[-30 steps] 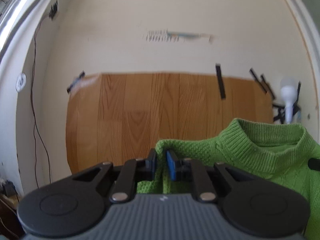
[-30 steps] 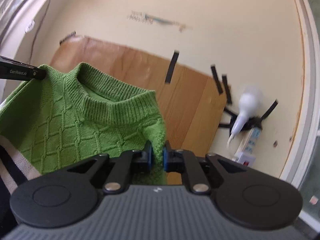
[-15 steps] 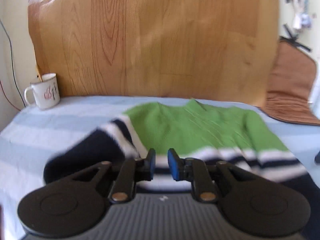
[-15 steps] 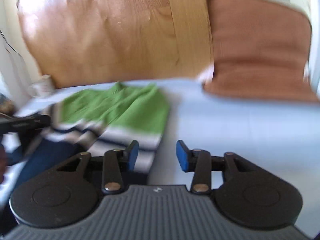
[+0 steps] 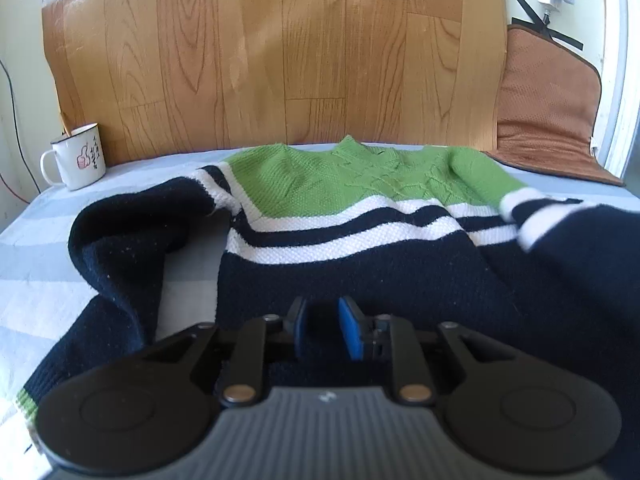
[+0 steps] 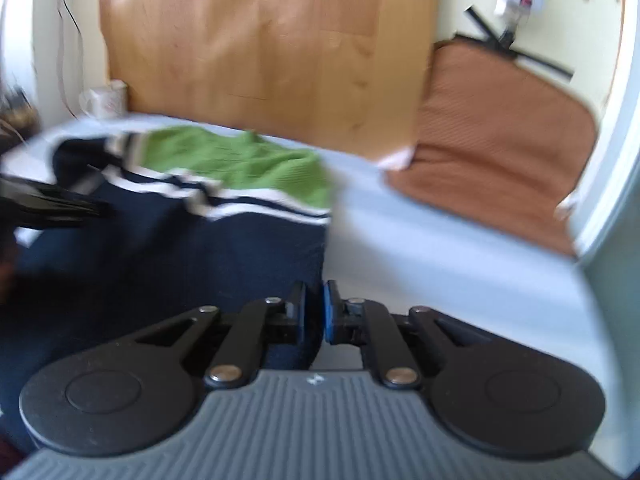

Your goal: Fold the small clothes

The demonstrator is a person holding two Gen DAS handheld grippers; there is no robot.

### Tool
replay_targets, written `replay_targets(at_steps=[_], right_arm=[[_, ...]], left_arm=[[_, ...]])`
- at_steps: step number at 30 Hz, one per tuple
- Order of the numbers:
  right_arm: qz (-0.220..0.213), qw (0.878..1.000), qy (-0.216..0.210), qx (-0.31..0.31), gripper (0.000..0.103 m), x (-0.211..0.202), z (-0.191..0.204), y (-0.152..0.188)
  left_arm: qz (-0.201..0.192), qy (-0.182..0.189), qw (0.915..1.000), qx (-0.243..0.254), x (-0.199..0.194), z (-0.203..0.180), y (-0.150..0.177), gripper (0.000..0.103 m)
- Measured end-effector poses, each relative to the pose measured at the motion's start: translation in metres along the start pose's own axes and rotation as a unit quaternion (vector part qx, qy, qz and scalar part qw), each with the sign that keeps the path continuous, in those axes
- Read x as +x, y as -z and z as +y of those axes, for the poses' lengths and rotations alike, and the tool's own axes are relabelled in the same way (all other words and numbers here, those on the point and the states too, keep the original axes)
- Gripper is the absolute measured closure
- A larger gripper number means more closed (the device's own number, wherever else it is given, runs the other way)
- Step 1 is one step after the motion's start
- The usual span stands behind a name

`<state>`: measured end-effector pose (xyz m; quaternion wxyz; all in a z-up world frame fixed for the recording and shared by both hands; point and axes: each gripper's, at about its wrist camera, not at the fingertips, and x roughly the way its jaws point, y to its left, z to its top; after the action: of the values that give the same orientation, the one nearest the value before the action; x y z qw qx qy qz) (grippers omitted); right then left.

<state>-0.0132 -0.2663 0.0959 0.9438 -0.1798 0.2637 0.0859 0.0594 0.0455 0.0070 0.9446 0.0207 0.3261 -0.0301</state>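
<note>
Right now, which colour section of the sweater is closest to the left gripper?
The navy blue section, the sweater's lower body. It lies right at the left gripper, whose jaws are opening over it; the white stripes and the green top lie farther off toward the wooden panel.

Both wrist cameras look low and close over the sweater, facing the wooden board behind it. The right view sits right of the sweater; both share the board.

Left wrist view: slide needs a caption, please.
Left gripper, jaws opening, over green, white and navy knit sweater spread on striped sheet.
</note>
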Motion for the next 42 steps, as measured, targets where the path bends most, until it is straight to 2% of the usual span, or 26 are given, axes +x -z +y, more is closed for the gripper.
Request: replay_targets(at_steps=[1,4,5,6,7,9,11,13,14,15,17,19,21,22,23,24,26,30,34,38,40,42], right_arm=[[-0.003,0.998,0.057,-0.029,0.100,0.006,-0.012,-0.002],[0.011,0.986,0.166,-0.027,0.100,0.036,-0.065,-0.007],[0.021,0.982,0.188,-0.011,0.100,0.045,-0.083,-0.008],[0.033,0.982,0.184,0.033,0.100,0.052,-0.101,-0.009],[0.045,0.983,0.143,0.102,0.100,0.051,-0.119,-0.007],[0.041,0.979,0.026,0.196,0.097,0.053,-0.127,0.001],[0.037,0.971,-0.063,0.228,0.091,0.060,-0.108,0.009],[0.048,0.959,-0.141,0.240,0.073,0.073,-0.081,0.016],[0.053,0.956,-0.163,0.239,0.057,0.080,-0.068,0.017],[0.061,0.954,-0.179,0.234,0.050,0.085,-0.055,0.019],[0.087,0.947,-0.209,0.226,0.050,0.101,-0.036,0.019],[0.117,0.935,-0.233,0.239,0.050,0.112,-0.027,0.024],[0.122,0.927,-0.244,0.259,0.051,0.111,-0.023,0.028],[0.126,0.923,-0.251,0.263,0.056,0.109,-0.022,0.028],[0.124,0.921,-0.254,0.268,0.075,0.106,-0.021,0.027],[0.117,0.923,-0.252,0.265,0.083,0.099,-0.024,0.025],[0.098,0.938,-0.236,0.232,0.089,0.090,-0.018,0.018],[0.053,0.969,-0.184,0.156,0.093,0.072,-0.006,0.004],[0.027,0.988,-0.110,0.108,0.097,0.062,-0.016,-0.002],[0.023,0.994,-0.048,0.095,0.097,0.069,-0.036,-0.004],[0.012,0.998,0.005,0.058,0.097,0.073,-0.041,-0.007],[0.004,0.997,0.070,0.010,0.097,0.085,-0.050,-0.013]], left_arm=[[-0.001,-0.002,1.0000,0.003,0.001,-0.001,0.000,0.082],[-0.003,-0.011,0.9998,0.016,0.002,-0.006,0.000,0.080],[-0.003,-0.012,0.9997,0.020,0.002,-0.007,0.000,0.080],[-0.004,-0.012,0.9997,0.022,0.002,-0.008,0.000,0.080],[-0.004,-0.012,0.9997,0.023,0.002,-0.008,0.000,0.079],[-0.004,-0.011,0.9997,0.022,0.002,-0.007,0.000,0.079],[-0.004,-0.009,0.9997,0.021,0.002,-0.006,0.000,0.079],[-0.004,-0.010,0.9997,0.021,0.002,-0.007,0.000,0.077],[-0.004,-0.011,0.9997,0.022,0.002,-0.007,0.000,0.077],[-0.005,-0.013,0.9996,0.024,0.002,-0.008,0.000,0.077],[-0.006,-0.017,0.9994,0.029,0.001,-0.010,0.001,0.076],[-0.007,-0.020,0.9993,0.032,0.000,-0.011,0.002,0.076],[-0.007,-0.019,0.9992,0.034,0.000,-0.010,0.002,0.076],[-0.007,-0.018,0.9992,0.034,0.001,-0.009,0.002,0.076],[-0.007,-0.017,0.9993,0.033,0.001,-0.008,0.002,0.076],[-0.007,-0.016,0.9993,0.033,0.001,-0.008,0.002,0.076],[-0.007,-0.017,0.9992,0.035,0.001,-0.008,0.001,0.076],[-0.008,-0.015,0.9991,0.038,0.000,-0.009,0.002,0.076],[-0.008,-0.013,0.9992,0.038,0.000,-0.008,0.002,0.076],[-0.008,-0.012,0.9991,0.039,0.000,-0.008,0.002,0.076],[-0.008,-0.012,0.9992,0.038,-0.001,-0.008,0.002,0.076],[-0.008,-0.013,0.9991,0.039,0.000,-0.008,0.002,0.076]])
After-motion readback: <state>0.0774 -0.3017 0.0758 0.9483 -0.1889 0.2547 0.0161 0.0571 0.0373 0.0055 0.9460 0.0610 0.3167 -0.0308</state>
